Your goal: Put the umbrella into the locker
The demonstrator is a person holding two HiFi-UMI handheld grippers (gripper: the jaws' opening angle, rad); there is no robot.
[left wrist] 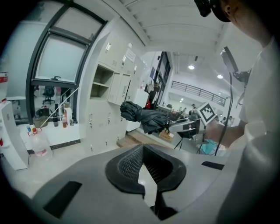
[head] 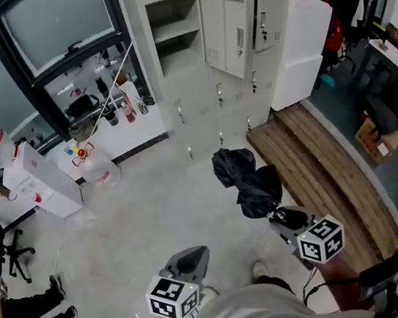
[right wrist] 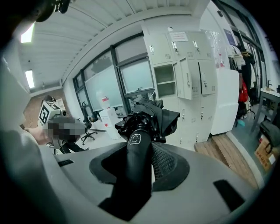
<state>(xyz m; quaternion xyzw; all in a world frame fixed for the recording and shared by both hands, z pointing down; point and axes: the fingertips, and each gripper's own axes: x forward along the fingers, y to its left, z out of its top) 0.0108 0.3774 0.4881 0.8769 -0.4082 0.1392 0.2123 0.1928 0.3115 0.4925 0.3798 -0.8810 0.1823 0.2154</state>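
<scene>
Pale grey lockers [head: 199, 110] are lining the wall ahead of you, with one upper compartment [head: 176, 28] standing open and a wooden platform [head: 319, 166] running along to their right. Your right gripper [head: 288, 217] is clamping the black handle [right wrist: 136, 162] of the folded black umbrella [head: 247, 181], jaws pressing on either side of it. The loosely bunched canopy is hanging out in front over the concrete floor [head: 155, 213], short of the lockers and outside every compartment.

The handle's end is showing a small rounded-square emblem [right wrist: 134, 139] with a C-like mark inside. A paper notice [right wrist: 177, 36] is sitting on a top locker door (its print is too small to read).

Your left gripper [head: 188, 260] is hovering low beside you, its fingers standing a narrow way apart with nothing between them.
</scene>
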